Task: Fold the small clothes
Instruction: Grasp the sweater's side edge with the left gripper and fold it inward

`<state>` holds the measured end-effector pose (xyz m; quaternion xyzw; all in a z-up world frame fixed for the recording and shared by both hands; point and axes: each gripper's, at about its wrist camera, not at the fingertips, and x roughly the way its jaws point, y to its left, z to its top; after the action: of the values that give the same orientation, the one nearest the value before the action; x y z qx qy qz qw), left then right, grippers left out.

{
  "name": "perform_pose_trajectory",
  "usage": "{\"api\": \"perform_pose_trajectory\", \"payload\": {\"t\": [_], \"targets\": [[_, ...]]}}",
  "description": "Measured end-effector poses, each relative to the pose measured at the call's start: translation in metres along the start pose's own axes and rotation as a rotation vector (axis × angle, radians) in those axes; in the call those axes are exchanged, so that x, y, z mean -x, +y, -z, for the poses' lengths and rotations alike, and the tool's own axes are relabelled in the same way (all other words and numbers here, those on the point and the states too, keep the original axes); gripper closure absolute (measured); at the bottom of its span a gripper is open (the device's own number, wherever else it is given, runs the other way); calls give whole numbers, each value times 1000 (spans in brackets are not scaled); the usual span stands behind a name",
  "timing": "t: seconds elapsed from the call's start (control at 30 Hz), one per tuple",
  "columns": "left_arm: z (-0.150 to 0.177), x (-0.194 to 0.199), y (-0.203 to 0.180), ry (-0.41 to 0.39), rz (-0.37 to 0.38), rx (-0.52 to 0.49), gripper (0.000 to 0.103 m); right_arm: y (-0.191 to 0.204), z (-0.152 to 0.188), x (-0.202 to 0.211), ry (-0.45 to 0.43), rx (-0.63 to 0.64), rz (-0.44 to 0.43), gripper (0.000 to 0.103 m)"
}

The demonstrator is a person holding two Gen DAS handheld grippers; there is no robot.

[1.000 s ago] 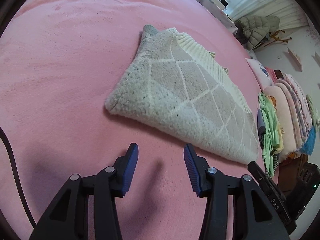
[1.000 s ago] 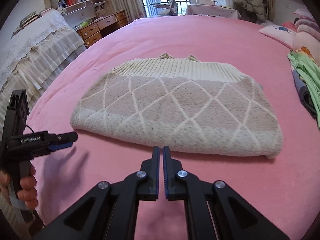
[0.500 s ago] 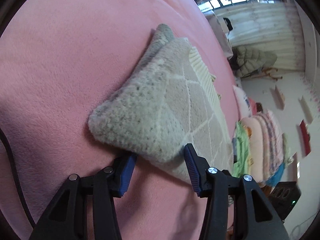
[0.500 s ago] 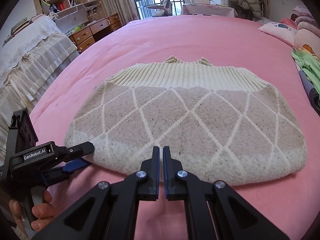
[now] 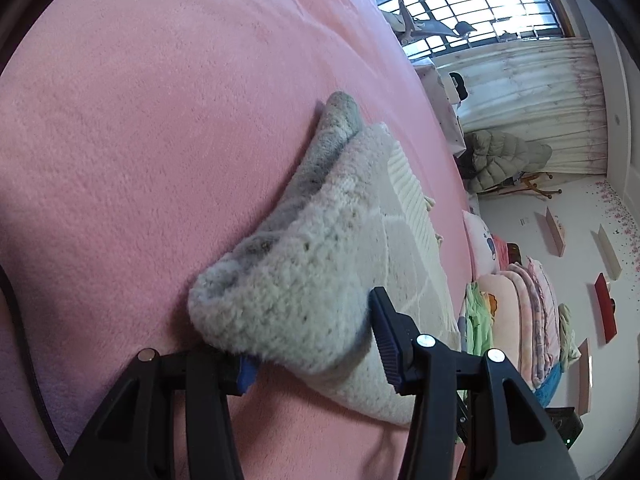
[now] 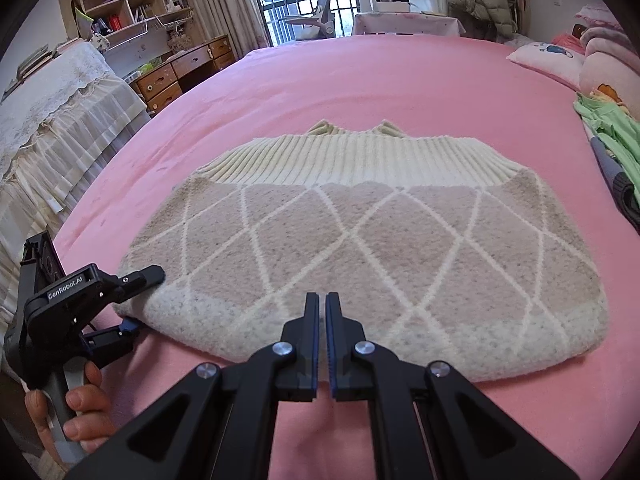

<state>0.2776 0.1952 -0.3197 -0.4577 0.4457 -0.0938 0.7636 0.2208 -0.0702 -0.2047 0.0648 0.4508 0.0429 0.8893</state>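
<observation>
A fuzzy beige sweater [image 6: 360, 240] with a white diamond pattern and ribbed cream band lies folded flat on the pink bed [image 6: 400, 80]. My left gripper [image 6: 144, 299] straddles its near left corner, one finger on top and one underneath. In the left wrist view the corner of the sweater [image 5: 320, 260] fills the gap of the left gripper [image 5: 312, 336], whose jaws stand apart and do not squeeze it. My right gripper [image 6: 322, 298] is shut with nothing in it, over the middle of the sweater's near edge.
A person's hand [image 6: 80, 412] holds the left gripper's handle. Loose green clothes [image 6: 608, 128] and a pillow [image 6: 548, 56] lie at the bed's right edge, with stacked blankets [image 5: 520, 308] beyond. A lace-covered piece of furniture [image 6: 52, 112] and wooden drawers [image 6: 180, 76] stand left of the bed.
My left gripper has come forward and down onto the sweater's corner, which now sits between its fingers. My right gripper has moved nearer to the sweater's front edge, still shut.
</observation>
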Motion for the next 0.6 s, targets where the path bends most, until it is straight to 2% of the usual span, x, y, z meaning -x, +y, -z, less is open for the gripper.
{"api": "perform_pose_trajectory", "payload": {"t": [0.1,0.23,0.47,0.6], "targets": [[-2,-3,-5,-16,-12,-19,56,-12,0,0,1,-17,4,100],[-4,7,-13,-42,-24,-72,70,-20,-1,-2,8,-33,-13,100],[0,26,-44,-111,-52,-187,74,5,-5,-12,-13,25,-27,100],[2,35,-67,-134,-31,-250,75,9,5,-36,38,35,-17,100]]}}
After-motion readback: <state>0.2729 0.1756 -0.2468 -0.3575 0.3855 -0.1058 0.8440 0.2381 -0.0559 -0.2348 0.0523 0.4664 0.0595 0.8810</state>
